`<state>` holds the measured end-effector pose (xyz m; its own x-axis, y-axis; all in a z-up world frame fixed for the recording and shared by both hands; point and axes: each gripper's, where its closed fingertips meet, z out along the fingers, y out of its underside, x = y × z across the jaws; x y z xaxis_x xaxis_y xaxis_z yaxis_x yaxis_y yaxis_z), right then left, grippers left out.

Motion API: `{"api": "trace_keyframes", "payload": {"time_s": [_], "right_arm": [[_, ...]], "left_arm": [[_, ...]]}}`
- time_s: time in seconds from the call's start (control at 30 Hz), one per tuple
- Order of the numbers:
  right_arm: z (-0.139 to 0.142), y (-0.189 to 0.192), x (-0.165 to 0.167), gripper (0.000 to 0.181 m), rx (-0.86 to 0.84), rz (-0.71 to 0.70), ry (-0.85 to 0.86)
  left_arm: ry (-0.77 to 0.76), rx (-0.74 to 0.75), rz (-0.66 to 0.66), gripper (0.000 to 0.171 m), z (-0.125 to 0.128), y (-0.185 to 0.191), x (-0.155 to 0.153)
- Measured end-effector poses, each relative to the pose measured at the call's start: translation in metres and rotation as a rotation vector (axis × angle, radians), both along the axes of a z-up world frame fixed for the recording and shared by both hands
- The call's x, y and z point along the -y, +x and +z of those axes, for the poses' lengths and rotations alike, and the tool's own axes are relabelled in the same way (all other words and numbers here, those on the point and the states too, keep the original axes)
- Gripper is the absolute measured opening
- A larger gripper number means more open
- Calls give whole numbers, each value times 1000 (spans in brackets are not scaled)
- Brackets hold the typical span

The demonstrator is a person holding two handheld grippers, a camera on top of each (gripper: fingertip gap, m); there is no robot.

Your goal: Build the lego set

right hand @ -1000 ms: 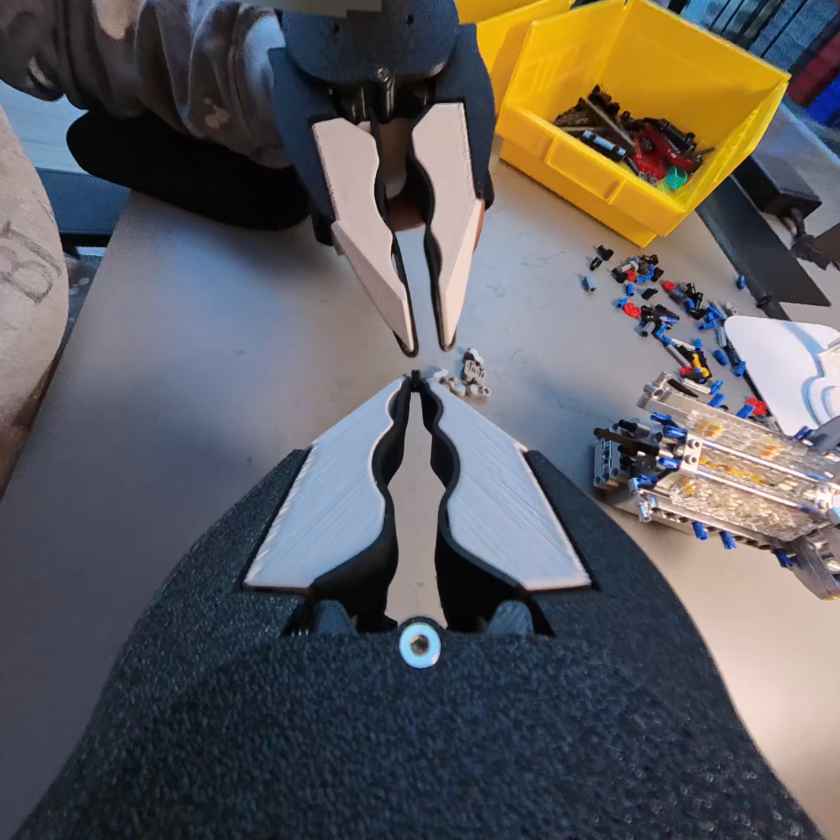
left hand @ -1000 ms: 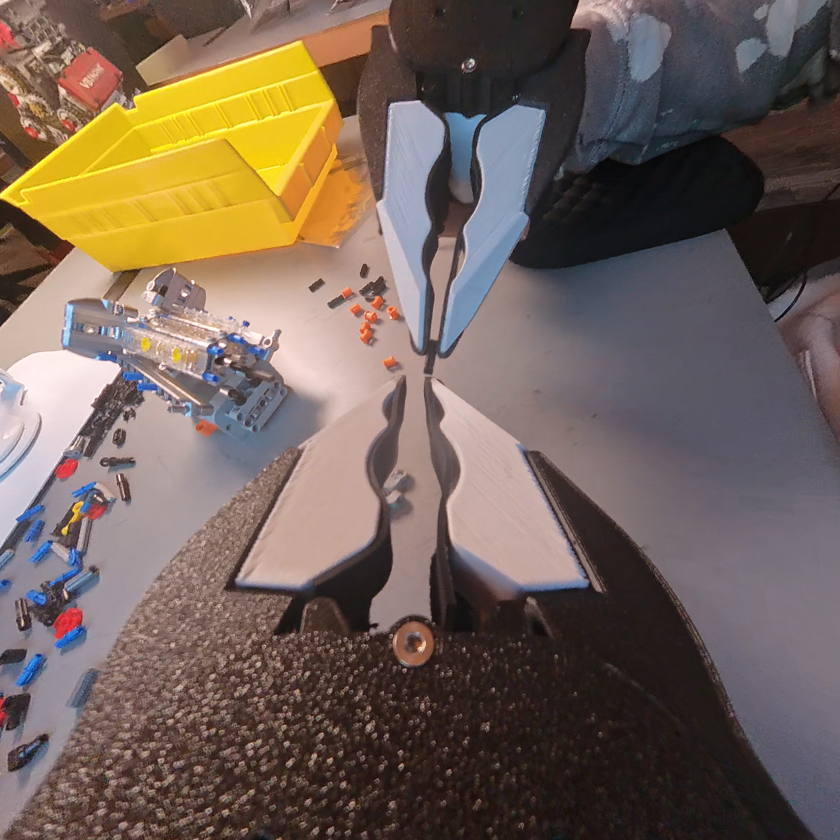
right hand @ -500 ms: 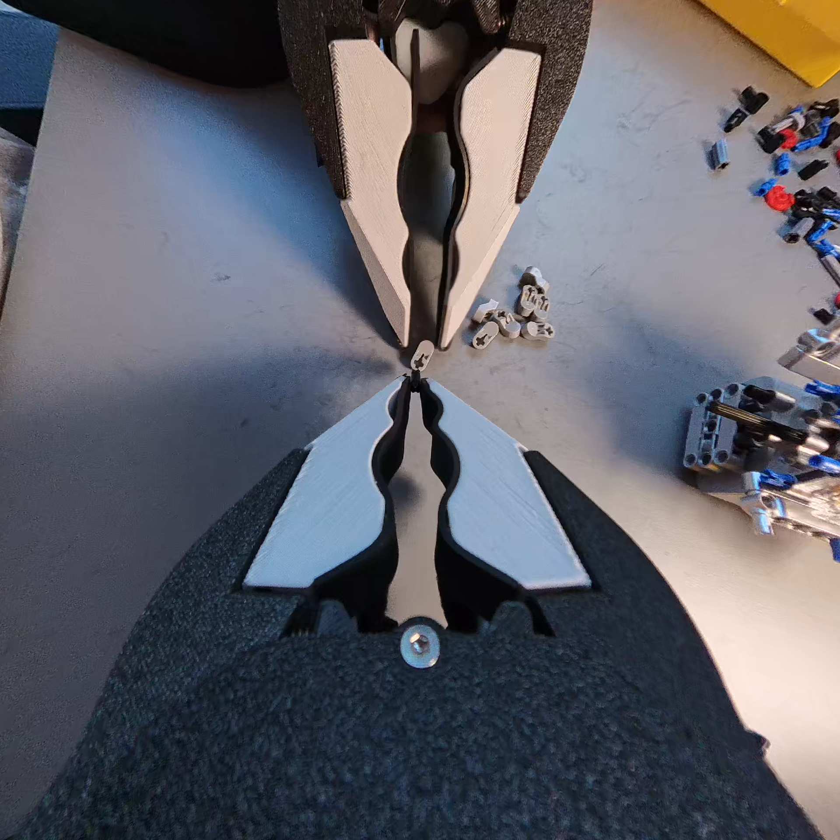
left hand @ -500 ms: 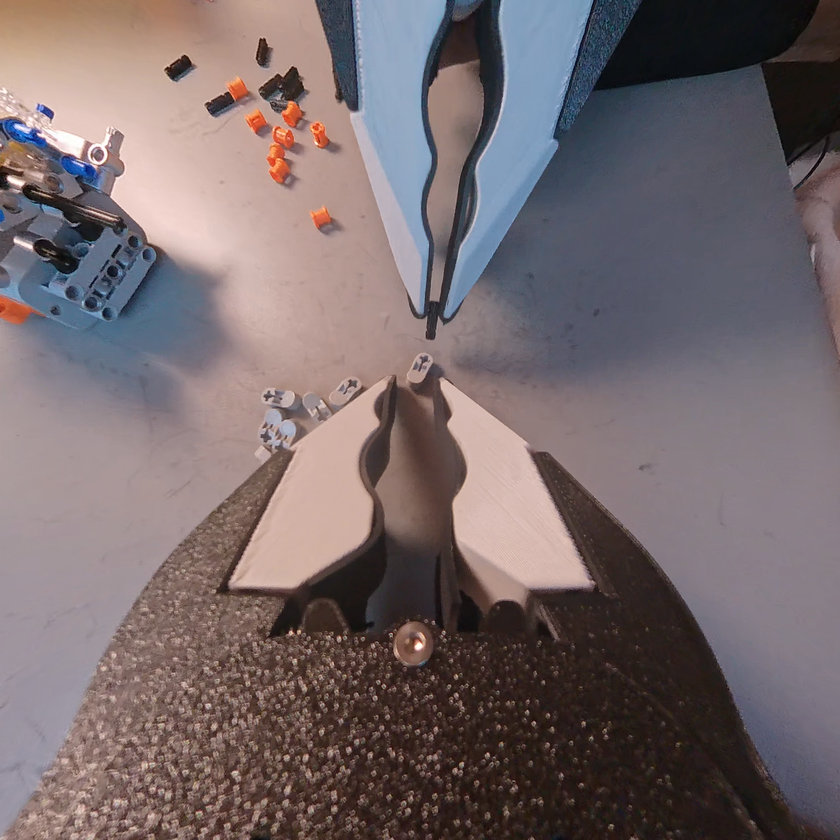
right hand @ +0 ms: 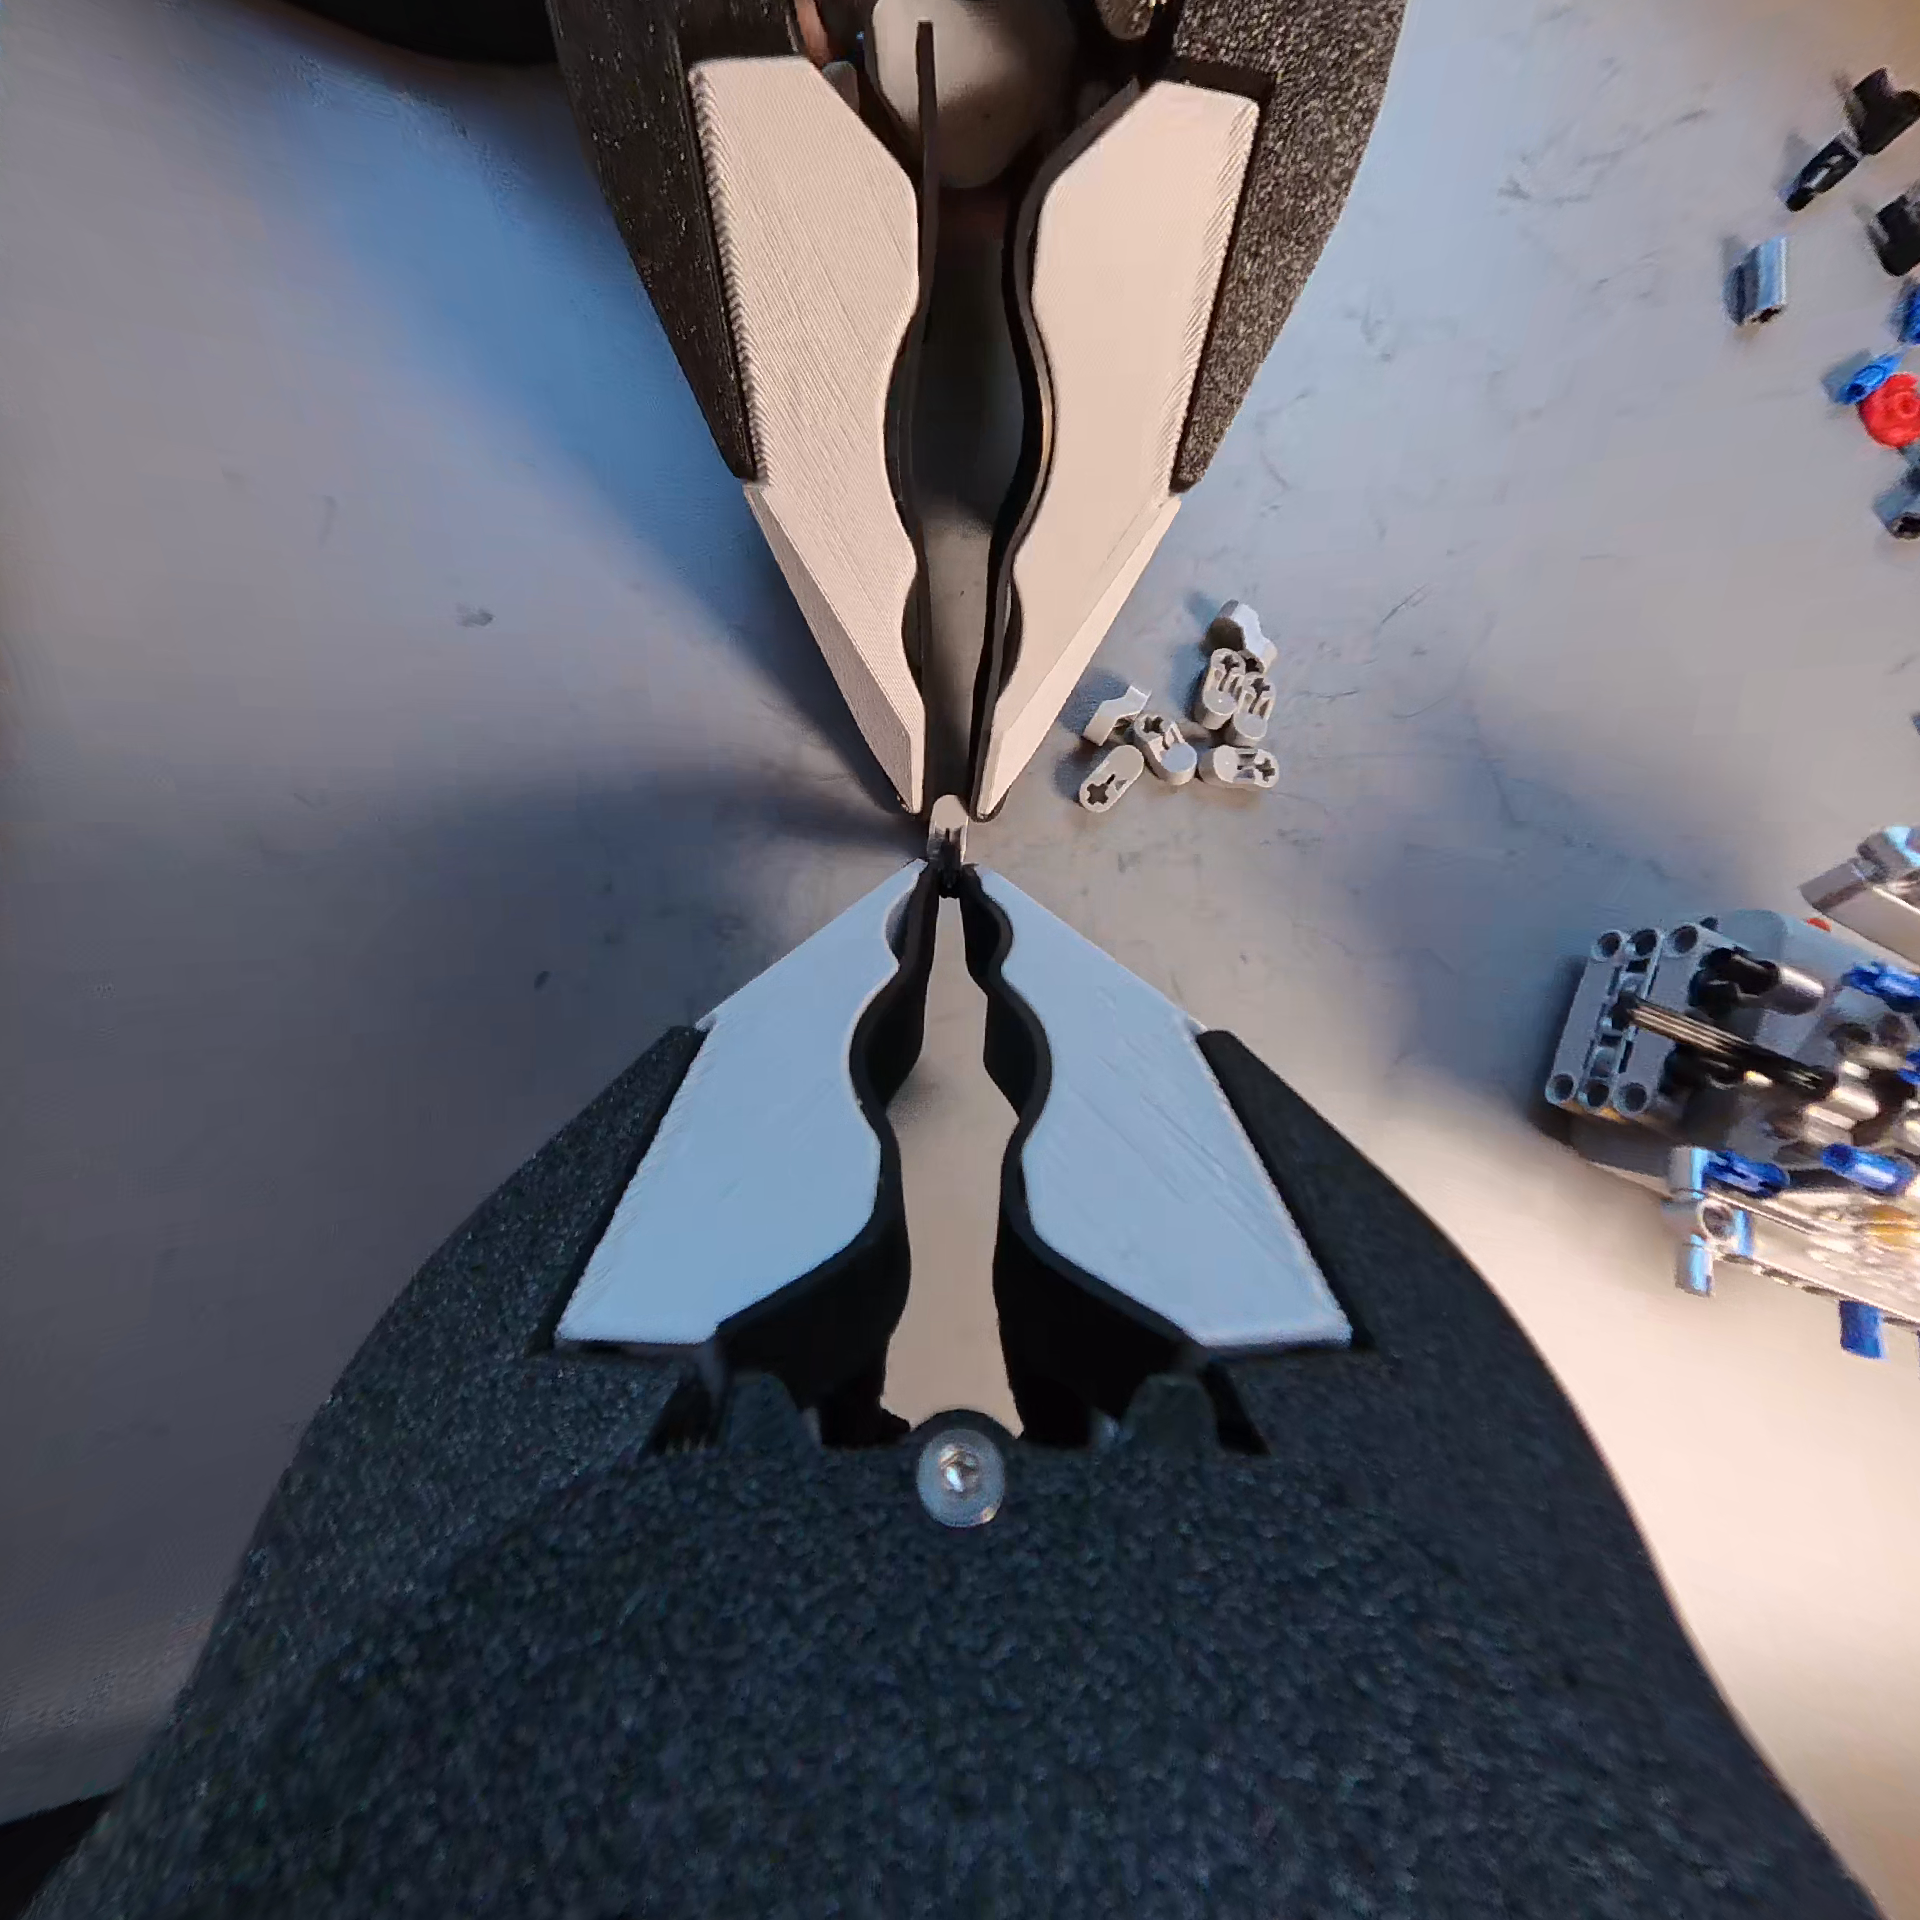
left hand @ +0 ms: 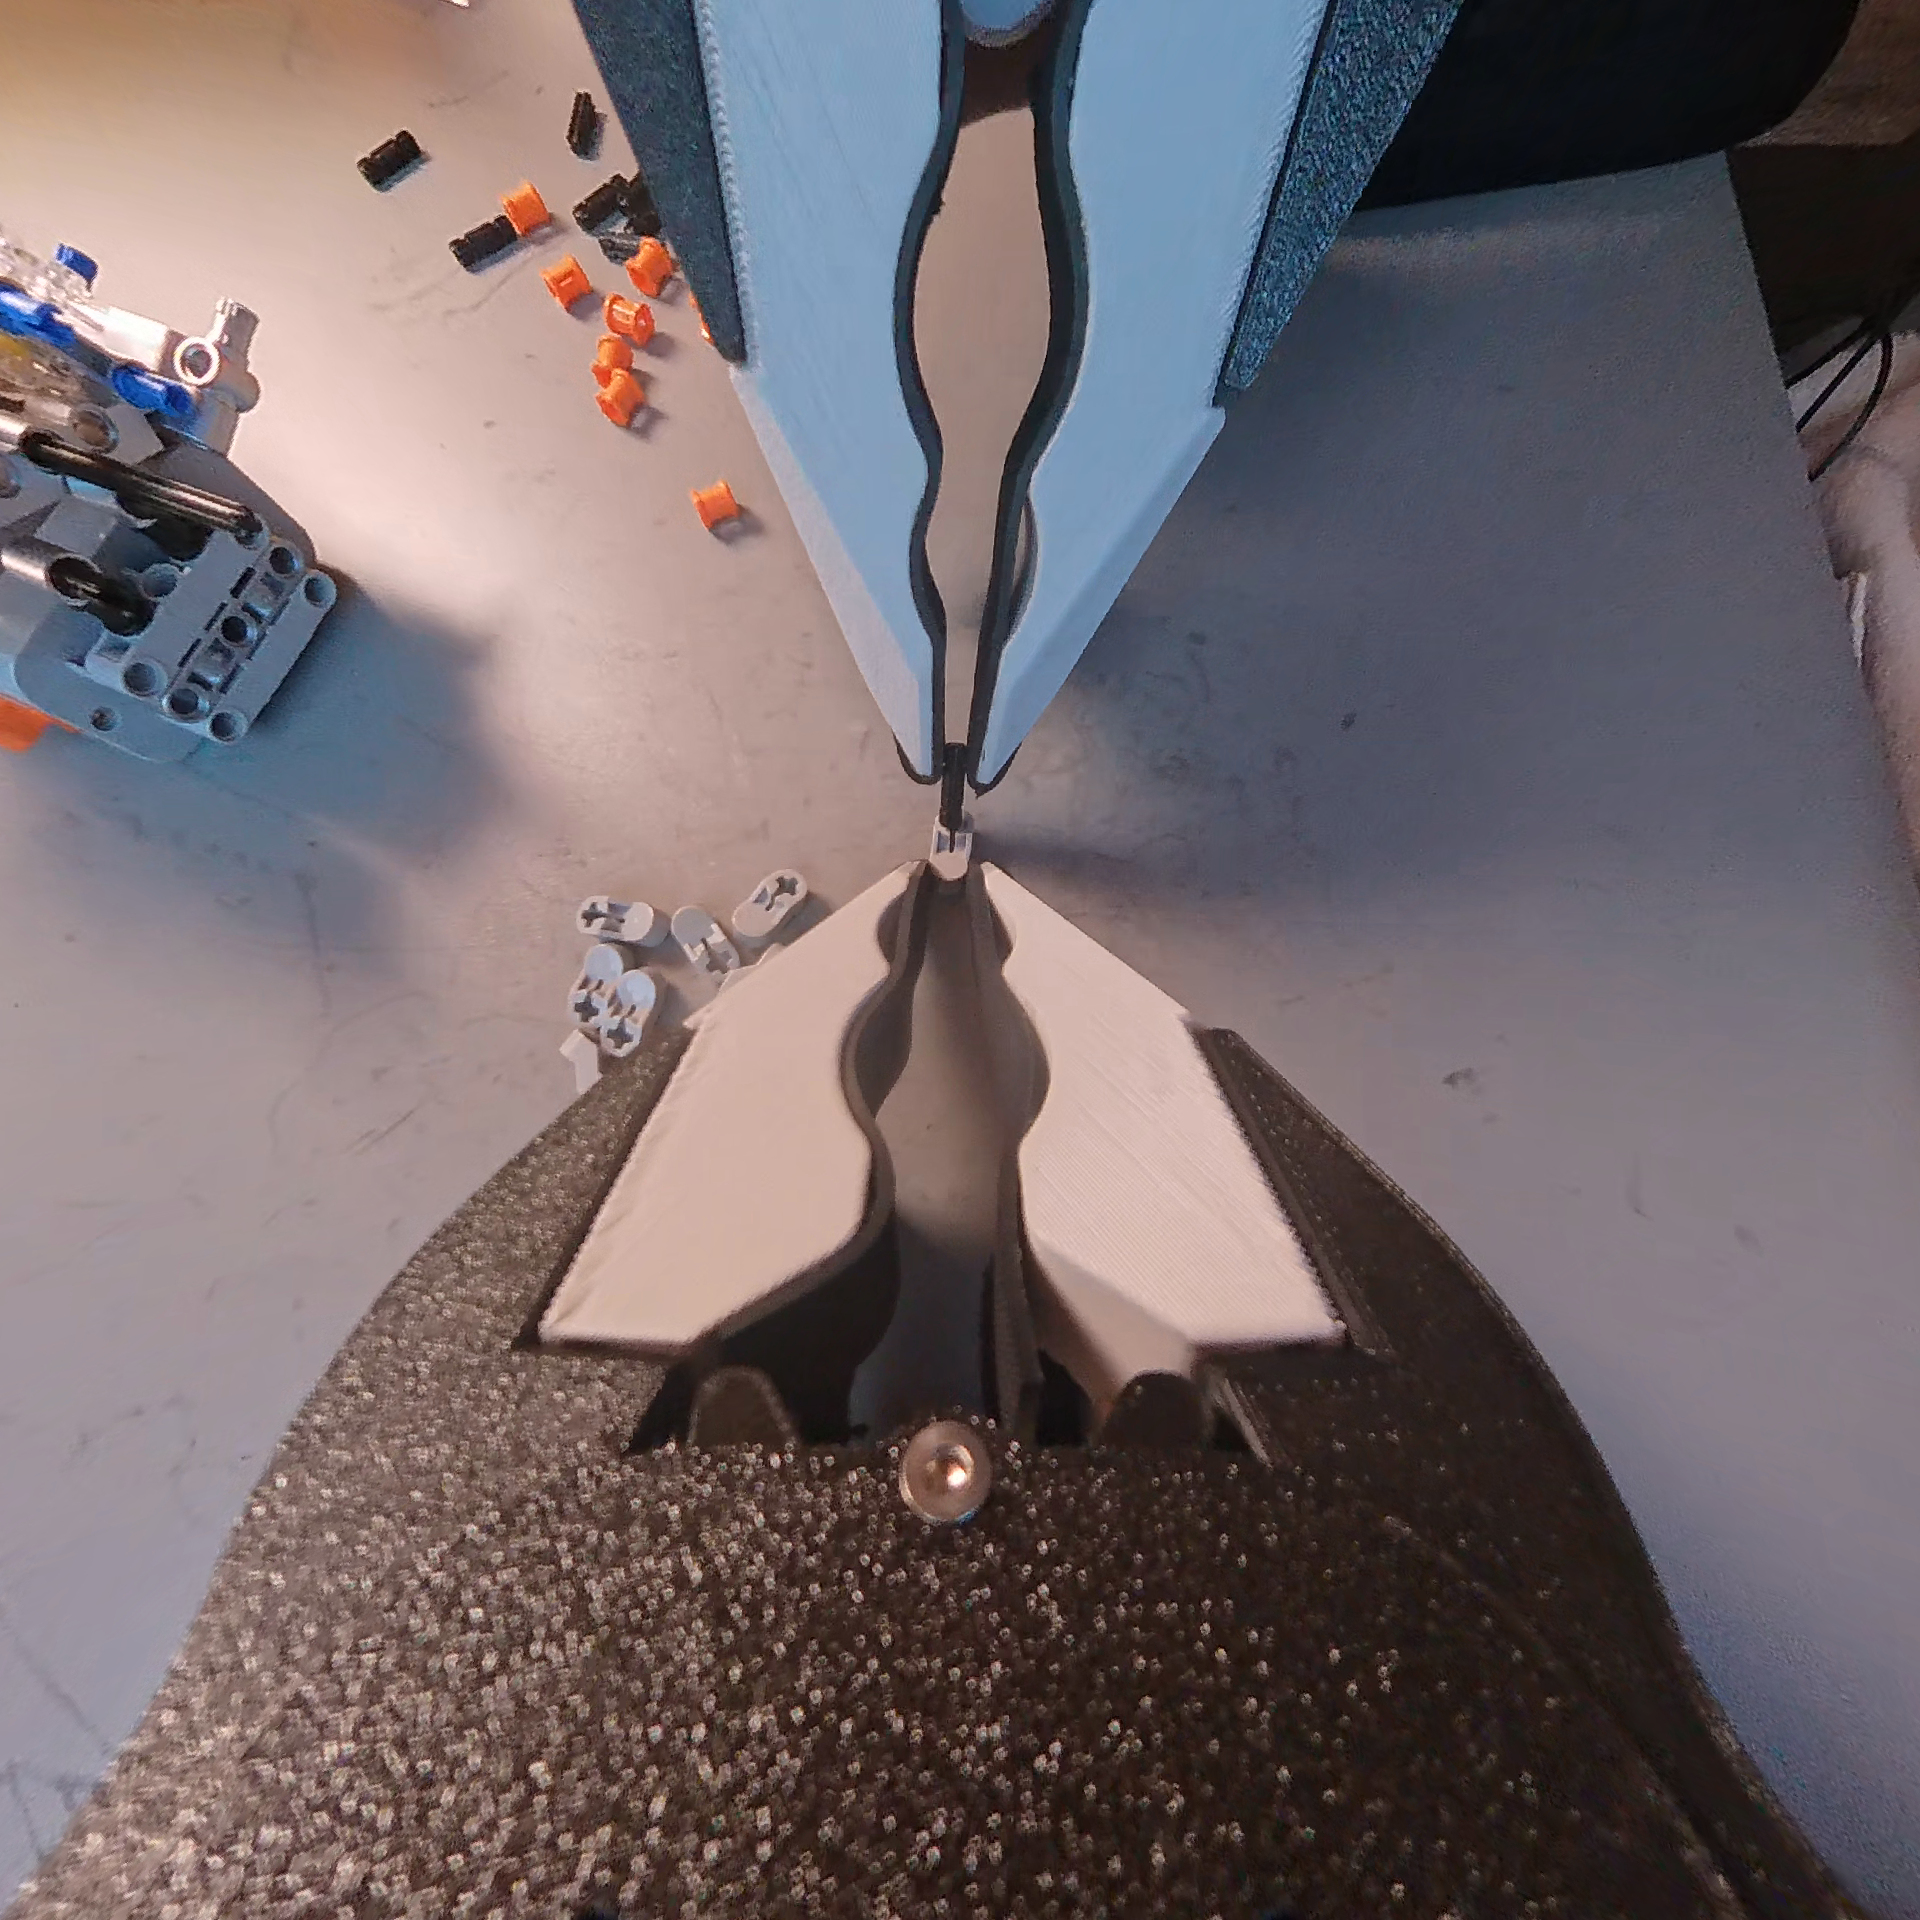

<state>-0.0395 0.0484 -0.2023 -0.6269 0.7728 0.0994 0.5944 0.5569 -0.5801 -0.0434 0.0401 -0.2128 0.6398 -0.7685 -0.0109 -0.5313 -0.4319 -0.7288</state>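
My left gripper [left hand: 951, 871] is shut on a small grey connector piece [left hand: 952, 840] just above the grey table [left hand: 1455, 727]. My right gripper [right hand: 948, 878] faces it tip to tip and is shut on a thin black pin [right hand: 948, 864]. In the left wrist view the right gripper [left hand: 954, 774] comes down from the top, and the black pin [left hand: 952, 781] sticks out of its tips and meets the grey connector. In the right wrist view the left gripper [right hand: 948, 805] holds the grey connector [right hand: 948, 818] against the pin.
A small pile of grey connectors [left hand: 665, 961] lies left of my left gripper; it also shows in the right wrist view [right hand: 1184, 717]. Orange bushes [left hand: 623, 312] and black pins [left hand: 488, 239] lie beyond. A grey and blue brick model [left hand: 135, 623] sits at the left. Less than 4 cm separates the two grippers' tips.
Both grippers have dropped close to the table and drawn together. My left gripper has shut on the grey connector, and the right gripper's pin now touches it.
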Motion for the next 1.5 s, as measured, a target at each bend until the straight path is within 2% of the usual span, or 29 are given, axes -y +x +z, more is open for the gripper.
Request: {"api": "trace_keyframes", "payload": {"time_s": [0.97,1.5], "right_arm": [[-2,3,0,3,109,282,343],[-2,2,3,2,77,410,511]], "left_arm": [[-18,23,-13,5,0,3,1],[-33,33,-12,5,0,3,1]]}}
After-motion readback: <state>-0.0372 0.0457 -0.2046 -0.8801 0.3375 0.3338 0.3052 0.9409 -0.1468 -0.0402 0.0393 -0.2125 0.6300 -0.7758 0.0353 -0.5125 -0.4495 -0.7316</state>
